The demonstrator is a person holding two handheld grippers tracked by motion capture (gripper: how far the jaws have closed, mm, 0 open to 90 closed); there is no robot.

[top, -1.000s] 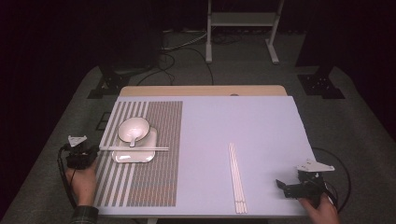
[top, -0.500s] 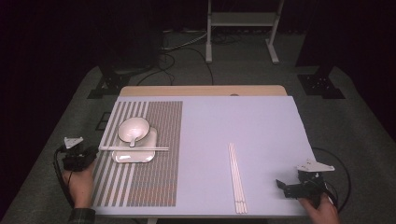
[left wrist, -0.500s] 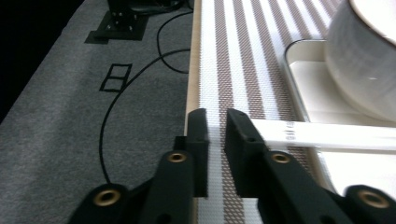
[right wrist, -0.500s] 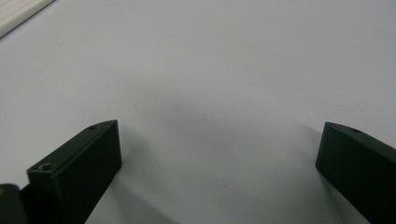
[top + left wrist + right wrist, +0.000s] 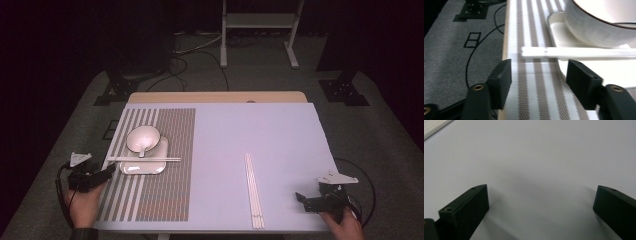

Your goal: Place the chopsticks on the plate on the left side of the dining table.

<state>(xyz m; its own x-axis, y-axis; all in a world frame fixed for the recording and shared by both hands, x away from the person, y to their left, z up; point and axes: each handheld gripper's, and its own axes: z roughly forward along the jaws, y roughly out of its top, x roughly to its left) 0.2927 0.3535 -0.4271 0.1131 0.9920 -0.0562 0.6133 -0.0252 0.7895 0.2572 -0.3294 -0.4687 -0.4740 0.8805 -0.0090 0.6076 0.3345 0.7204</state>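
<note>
My left claw (image 5: 109, 172) has just been opening and is released, nothing between its jaws; the chopsticks (image 5: 144, 159) lie across the plate (image 5: 159, 147), just beyond. I'd back off level, probably without nudging their near end. My right claw (image 5: 299, 197) rests open, well right of the plate.

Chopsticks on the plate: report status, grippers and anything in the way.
Left gripper open, jaws just opened, nothing between. Right gripper open, empty. Chopsticks across plate, released, beside bowl. Nothing in the way.
</note>
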